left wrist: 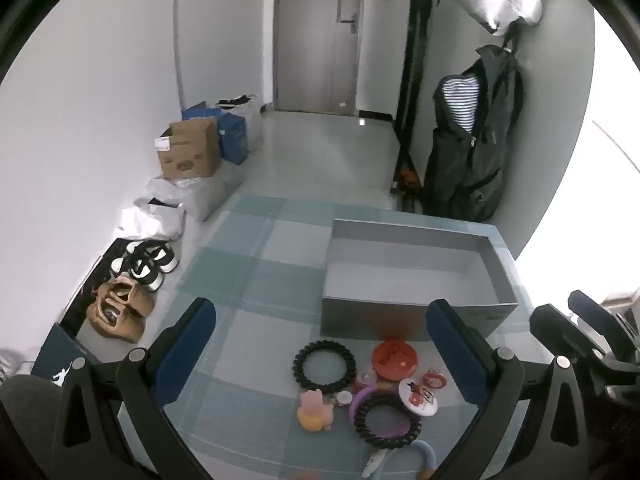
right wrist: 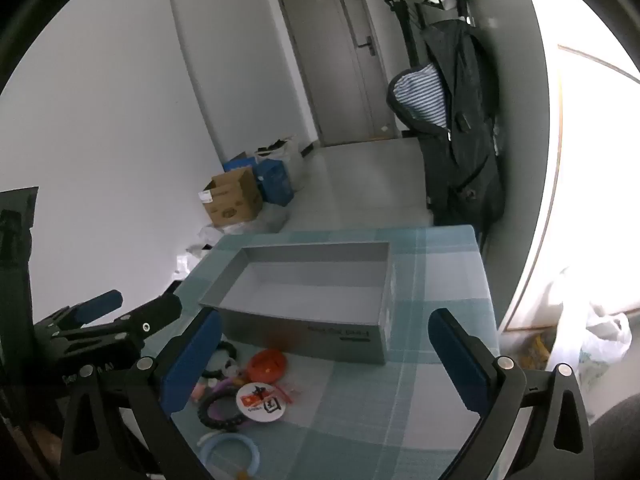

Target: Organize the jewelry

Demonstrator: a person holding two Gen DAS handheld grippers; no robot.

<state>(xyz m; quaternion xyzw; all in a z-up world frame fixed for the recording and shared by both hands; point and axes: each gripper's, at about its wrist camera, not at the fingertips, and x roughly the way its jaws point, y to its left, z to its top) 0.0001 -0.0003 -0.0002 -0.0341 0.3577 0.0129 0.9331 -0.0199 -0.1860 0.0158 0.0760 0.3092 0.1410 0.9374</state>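
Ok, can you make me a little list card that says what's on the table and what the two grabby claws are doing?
surface: checked blue-green tablecloth
box: grey box, open top, nothing seen inside
pile: black spiral ring, red round badge, white badge, pink figure, all outside the box
left gripper: open, above the pile, holding nothing
right gripper: open, holding nothing
step: nothing in the box yet

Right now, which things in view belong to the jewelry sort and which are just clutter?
Job:
grey box, empty
black coil ring
red round tin
white badge
purple ring
pink figure
pale blue ring

Clutter:
cardboard box
shoes
dark jacket
door
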